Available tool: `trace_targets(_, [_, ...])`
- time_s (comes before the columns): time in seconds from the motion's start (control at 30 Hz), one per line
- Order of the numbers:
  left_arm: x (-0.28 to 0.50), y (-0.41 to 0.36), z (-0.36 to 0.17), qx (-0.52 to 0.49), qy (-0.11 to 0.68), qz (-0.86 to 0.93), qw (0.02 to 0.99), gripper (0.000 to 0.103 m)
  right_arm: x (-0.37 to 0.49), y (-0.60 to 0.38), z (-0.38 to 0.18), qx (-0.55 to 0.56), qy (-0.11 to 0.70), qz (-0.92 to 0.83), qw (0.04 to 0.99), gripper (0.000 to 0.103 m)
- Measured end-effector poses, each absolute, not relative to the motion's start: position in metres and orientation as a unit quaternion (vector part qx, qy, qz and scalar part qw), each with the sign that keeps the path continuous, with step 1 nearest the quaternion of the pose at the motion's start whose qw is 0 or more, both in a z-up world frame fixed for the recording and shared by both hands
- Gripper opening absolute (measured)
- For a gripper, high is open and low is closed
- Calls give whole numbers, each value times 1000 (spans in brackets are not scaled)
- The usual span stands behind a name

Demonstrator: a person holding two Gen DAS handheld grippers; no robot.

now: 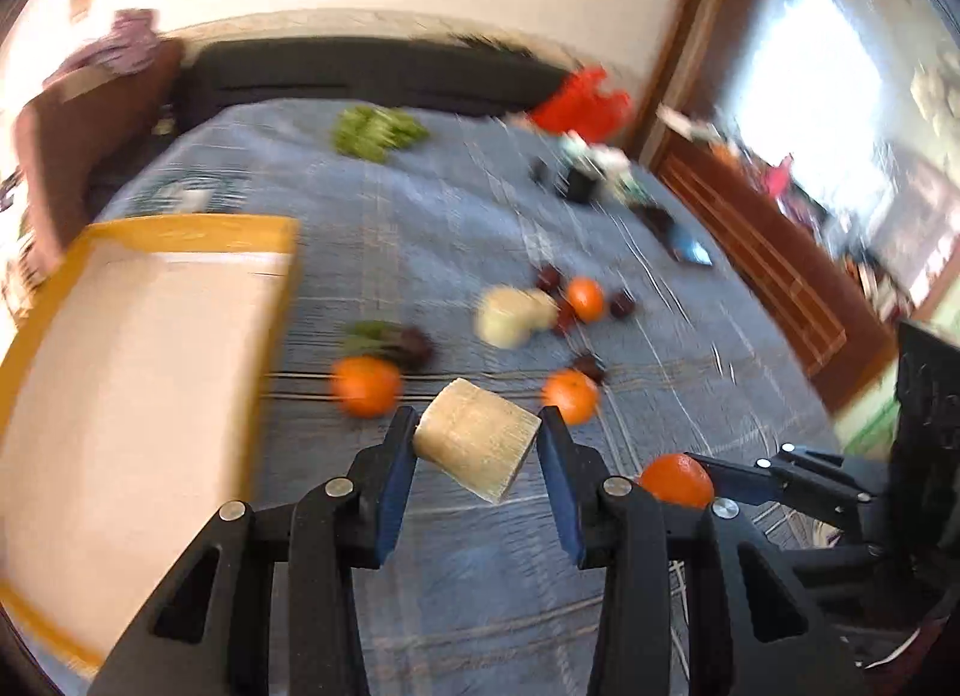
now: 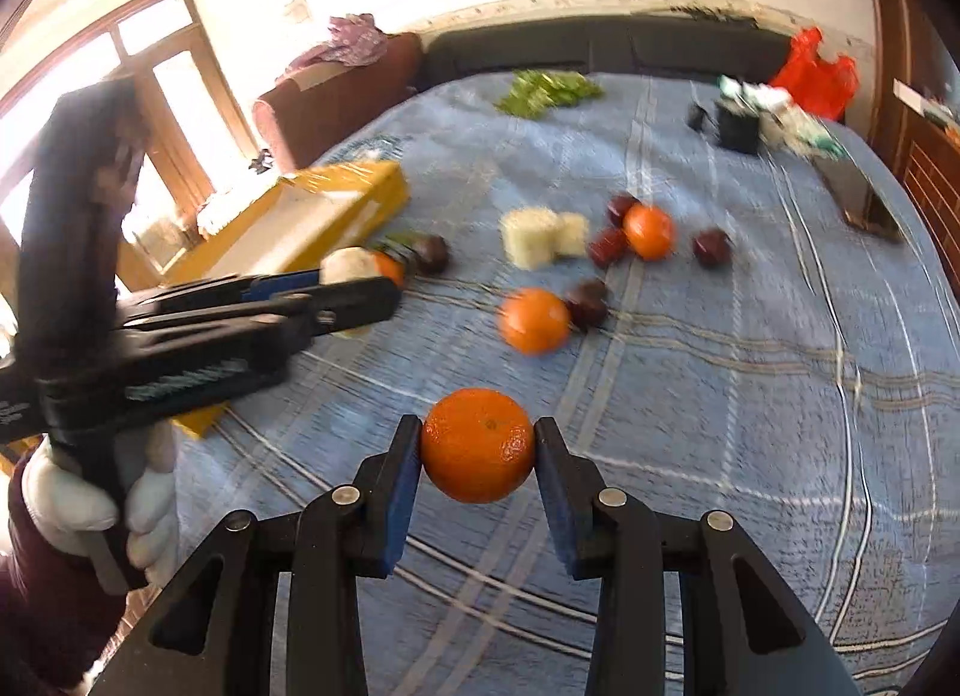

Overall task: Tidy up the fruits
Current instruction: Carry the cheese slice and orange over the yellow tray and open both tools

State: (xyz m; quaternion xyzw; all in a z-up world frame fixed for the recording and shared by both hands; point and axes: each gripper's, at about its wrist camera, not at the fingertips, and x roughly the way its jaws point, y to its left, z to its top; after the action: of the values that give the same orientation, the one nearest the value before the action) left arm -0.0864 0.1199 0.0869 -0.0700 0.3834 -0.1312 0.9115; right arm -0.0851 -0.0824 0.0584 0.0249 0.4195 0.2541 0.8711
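Note:
My left gripper (image 1: 478, 419) is shut on a pale, cut cylindrical chunk (image 1: 477, 447), held tilted above the blue plaid bedspread (image 1: 480, 576). My right gripper (image 2: 477, 426) is shut on an orange (image 2: 478, 444), also lifted off the bed. The right wrist view shows the left gripper (image 2: 360, 282) at the left, its chunk (image 2: 351, 265) near a yellow box (image 2: 336, 204). Loose on the bed lie two oranges (image 2: 534, 319) (image 2: 648, 231), several dark purple fruits (image 2: 711, 246) and more pale chunks (image 2: 540, 234).
The open yellow box (image 1: 150, 336) with a pale inside lies at the left of the bed. Green leaves (image 2: 546, 90), a red bag (image 2: 816, 72) and dark clutter (image 2: 738, 126) sit at the far end. A white-gloved hand (image 2: 90, 504) holds the left gripper's handle.

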Motion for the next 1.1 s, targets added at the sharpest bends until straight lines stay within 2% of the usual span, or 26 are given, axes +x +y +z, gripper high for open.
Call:
trace_targets(0.23, [-126,221,120,-74,346,14,935,40,-84,-3,91,26,394,340,854,42])
trace_targets(0.4, [-129,280,110,-84,349,96,928,40,-75,67,98,19,391,389,834,42])
trace_targets(0.73, [-122,328,60,-108,389,130,906,40,-67,174,42,-56,448,411,792,42])
trace_targets(0.93, [-116,340,52,-120,397,124,901,40,-60,192,24,-73,456,402,791,42])
trace_targets(1.0, [-114,341,50,-125,400,119,900,43,-57,193,24,-76,453,399,794,43])
trace_targets(1.07, [-113,342,50,-131,401,117,899,54,-56,191,25,-72,452,398,795,43])
trace_targets(1.1, [-113,342,51,-136,400,116,899,56,-56,191,25,-70,453,398,795,43])
